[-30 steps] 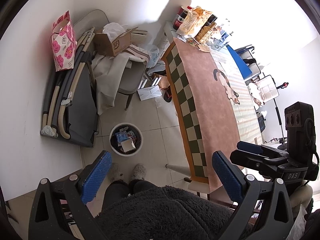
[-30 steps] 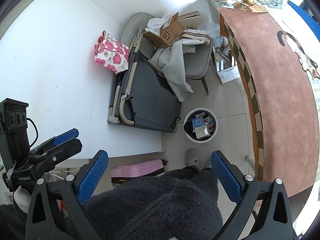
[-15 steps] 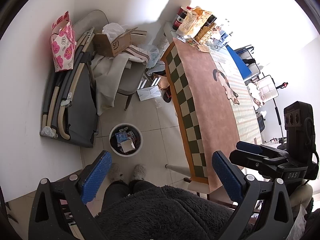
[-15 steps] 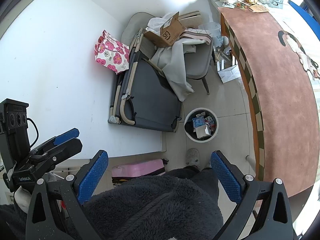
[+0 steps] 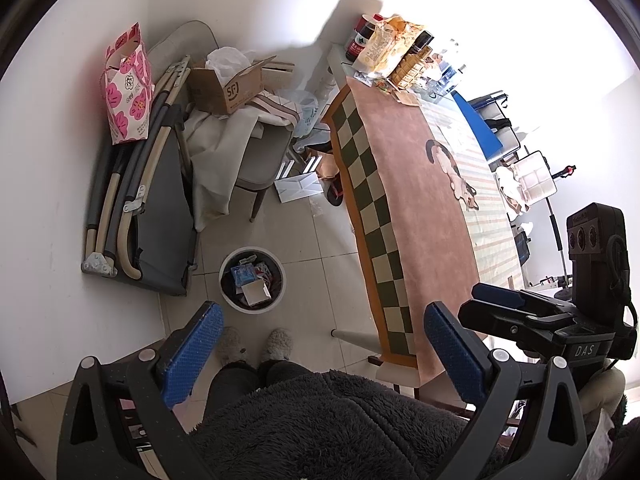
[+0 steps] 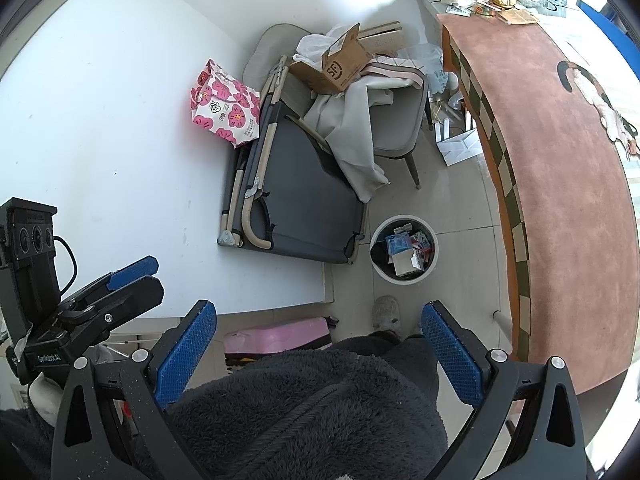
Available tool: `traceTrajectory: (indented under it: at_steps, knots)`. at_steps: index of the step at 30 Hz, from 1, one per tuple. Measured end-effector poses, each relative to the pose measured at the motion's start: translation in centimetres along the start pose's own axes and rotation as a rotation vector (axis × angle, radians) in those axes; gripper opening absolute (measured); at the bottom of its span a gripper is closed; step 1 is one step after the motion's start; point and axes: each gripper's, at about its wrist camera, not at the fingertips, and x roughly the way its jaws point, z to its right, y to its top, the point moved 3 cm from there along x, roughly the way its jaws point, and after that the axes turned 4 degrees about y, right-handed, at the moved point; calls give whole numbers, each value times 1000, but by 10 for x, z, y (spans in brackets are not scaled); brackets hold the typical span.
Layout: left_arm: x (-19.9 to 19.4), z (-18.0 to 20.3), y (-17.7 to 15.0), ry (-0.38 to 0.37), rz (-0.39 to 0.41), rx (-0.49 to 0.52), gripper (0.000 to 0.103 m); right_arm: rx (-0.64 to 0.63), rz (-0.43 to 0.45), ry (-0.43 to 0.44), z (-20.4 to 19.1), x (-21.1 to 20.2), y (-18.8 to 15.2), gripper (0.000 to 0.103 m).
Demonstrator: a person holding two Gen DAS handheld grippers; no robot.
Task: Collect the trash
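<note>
A white round trash bin point(image 5: 276, 298) stands on the tiled floor beside the table, holding several pieces of trash point(image 5: 250, 280); it also shows in the right wrist view point(image 6: 382, 272). My left gripper point(image 5: 320, 350) is open and empty, held high over the person's lap, the bin below and ahead of it. My right gripper point(image 6: 320, 354) is open and empty at a similar height. Each gripper appears in the other's view: the right gripper point(image 5: 520, 312) at the right, the left gripper point(image 6: 116, 292) at the left.
A long table point(image 5: 420, 216) with a pink cat-print cloth runs along the right, with bottles and snack bags point(image 5: 392, 52) at its far end. A folded grey cot point(image 5: 152, 208), a pink flowered bag point(image 5: 128, 92), a chair point(image 5: 260, 160) with a cardboard box point(image 5: 228, 88) line the wall. Papers point(image 5: 298, 188) lie on the floor.
</note>
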Motion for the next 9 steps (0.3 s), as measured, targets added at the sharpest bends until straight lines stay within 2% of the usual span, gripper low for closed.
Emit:
traceTrajectory:
  at_steps: [9]
  knots:
    - [0,-1,0,-1,0,0,103,-2,-1,3,-1,0,-2,103]
